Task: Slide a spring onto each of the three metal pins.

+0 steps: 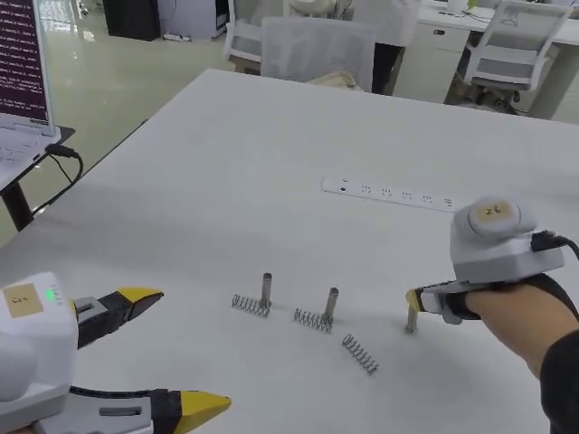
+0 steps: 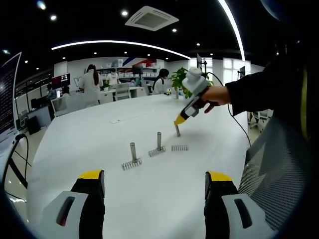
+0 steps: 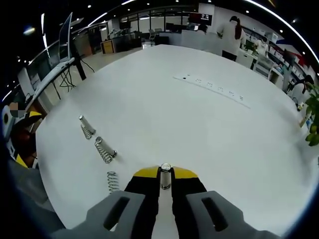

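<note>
**Step in hand (judged): fit a spring to the held pin.**

1. The right pin (image 1: 412, 320) stands upright, gripped near its top by the right gripper (image 1: 414, 298). In the right gripper view the jaws are closed down to the pin's width, with its round end showing between them. Hold it vertical and grip no harder than needed.
2. The pin top must be exposed before a spring can pass over it. Regrip lower, or steady the pin from the side.
3. The nearest spring (image 1: 360, 353) lies flat and apart from any pin, between the right pin and the middle pin (image 1: 331, 303), on the side toward the near edge. Grip it lightly across the coils at mid-length, since a hard pinch is likely to deform it. Align its open end with the pin axis, then lower it.

**Appearance.** The pins are short, plain grey metal cylinders set in a row. The springs are small open-coil types. One spring (image 1: 251, 306) lies at the foot of the left pin (image 1: 266, 289). Another spring (image 1: 313, 318) lies at the foot of the middle pin. No pin carries a spring.

**Position.** All parts sit on the near part of the white tabletop (image 1: 226, 163), well clear of its left edge. The left gripper (image 1: 172, 348) hovers toward that edge with its jaws wide apart and empty. A power strip (image 1: 389, 193) lies toward the far edge.
</note>
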`<state>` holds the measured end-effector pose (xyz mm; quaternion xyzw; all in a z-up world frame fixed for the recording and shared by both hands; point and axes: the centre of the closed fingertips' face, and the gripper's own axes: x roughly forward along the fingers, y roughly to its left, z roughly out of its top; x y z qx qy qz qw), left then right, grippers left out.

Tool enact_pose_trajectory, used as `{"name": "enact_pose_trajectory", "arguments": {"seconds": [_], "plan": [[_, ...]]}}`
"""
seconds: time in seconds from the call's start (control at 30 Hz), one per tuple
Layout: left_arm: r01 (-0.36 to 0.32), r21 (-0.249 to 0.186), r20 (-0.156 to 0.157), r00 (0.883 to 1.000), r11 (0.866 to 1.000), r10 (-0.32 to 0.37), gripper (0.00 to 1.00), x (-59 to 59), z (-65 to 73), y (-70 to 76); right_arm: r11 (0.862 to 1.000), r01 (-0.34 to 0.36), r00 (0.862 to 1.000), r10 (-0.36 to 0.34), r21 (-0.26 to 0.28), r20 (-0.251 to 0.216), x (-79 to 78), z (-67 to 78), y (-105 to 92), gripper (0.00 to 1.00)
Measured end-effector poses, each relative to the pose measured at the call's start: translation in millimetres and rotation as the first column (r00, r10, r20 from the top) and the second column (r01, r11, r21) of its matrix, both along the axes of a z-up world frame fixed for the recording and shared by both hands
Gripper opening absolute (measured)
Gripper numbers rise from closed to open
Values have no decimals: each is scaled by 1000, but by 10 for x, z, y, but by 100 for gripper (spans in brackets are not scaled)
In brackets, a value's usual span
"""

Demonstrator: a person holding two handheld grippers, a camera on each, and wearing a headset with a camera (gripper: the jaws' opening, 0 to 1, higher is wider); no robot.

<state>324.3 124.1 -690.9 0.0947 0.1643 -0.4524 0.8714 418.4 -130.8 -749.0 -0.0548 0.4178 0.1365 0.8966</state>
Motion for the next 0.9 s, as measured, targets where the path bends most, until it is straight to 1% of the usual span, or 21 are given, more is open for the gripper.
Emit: {"name": "enact_pose_trajectory", "arguments": {"seconds": [0.2, 0.27, 0.4, 0.57, 0.9], "plan": [[2, -3, 2, 1000, 1000, -2, 80, -4, 11, -7, 1000, -4, 1000, 4, 0, 3, -81, 15, 10, 5], [3, -3, 2, 1000, 1000, -3, 80, -5, 13, -9, 1000, -7, 1000, 7, 2, 5, -79, 15, 17, 5], [6, -2, 0, 1000, 1000, -6, 80, -9, 6, -15, 1000, -15, 1000, 15, 5, 4, -133, 22, 43, 5], [9, -1, -1, 1000, 1000, -9, 79, -12, 3, -23, 1000, -22, 1000, 22, 6, 6, -160, 21, 56, 5], [9, -2, 1, 1000, 1000, -9, 79, -9, 7, -20, 1000, -31, 999, 31, -3, -14, -225, 12, 49, 5]]}}
